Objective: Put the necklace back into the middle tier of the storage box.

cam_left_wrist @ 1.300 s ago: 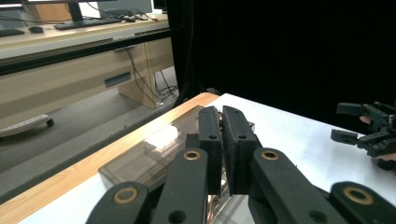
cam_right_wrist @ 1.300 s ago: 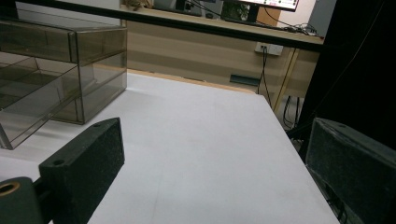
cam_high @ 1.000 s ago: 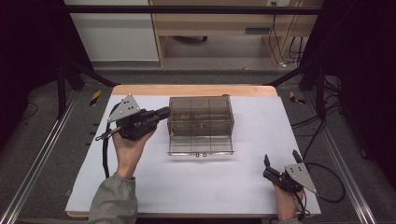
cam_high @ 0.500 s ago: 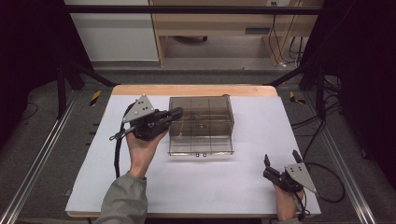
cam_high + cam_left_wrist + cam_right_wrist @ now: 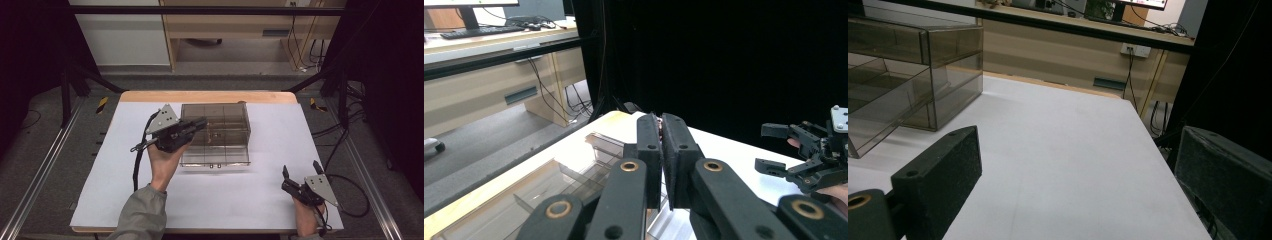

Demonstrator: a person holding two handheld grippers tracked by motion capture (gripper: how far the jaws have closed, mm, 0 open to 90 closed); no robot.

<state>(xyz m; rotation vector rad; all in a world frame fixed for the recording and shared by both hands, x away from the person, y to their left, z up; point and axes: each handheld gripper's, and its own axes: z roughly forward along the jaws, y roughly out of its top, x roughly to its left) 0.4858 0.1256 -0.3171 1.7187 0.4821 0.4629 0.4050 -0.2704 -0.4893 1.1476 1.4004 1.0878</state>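
A smoky clear plastic drawer box (image 5: 227, 117) stands mid-table, with its lower drawer (image 5: 215, 157) pulled out toward me. My left gripper (image 5: 202, 121) hovers over the box's left side and points right, its jaws pressed together. In the left gripper view the shut jaws (image 5: 661, 117) show a thin reddish sliver at the tip, and I cannot tell what it is. The box compartments (image 5: 549, 185) lie beneath them. My right gripper (image 5: 300, 166) rests at the table's near right corner, open with nothing between its jaws (image 5: 1078, 145). The box (image 5: 908, 75) stands to its far left.
White paper (image 5: 260, 195) covers the wooden table. A cable (image 5: 350, 195) trails off the right edge from the right gripper. Dark curtains and metal rails flank the table, and a wooden desk (image 5: 225, 30) stands behind it. The open right gripper (image 5: 774, 147) shows in the left gripper view.
My left gripper has moved right, from beside the box's left wall to over its left compartments. The right gripper has stayed still.
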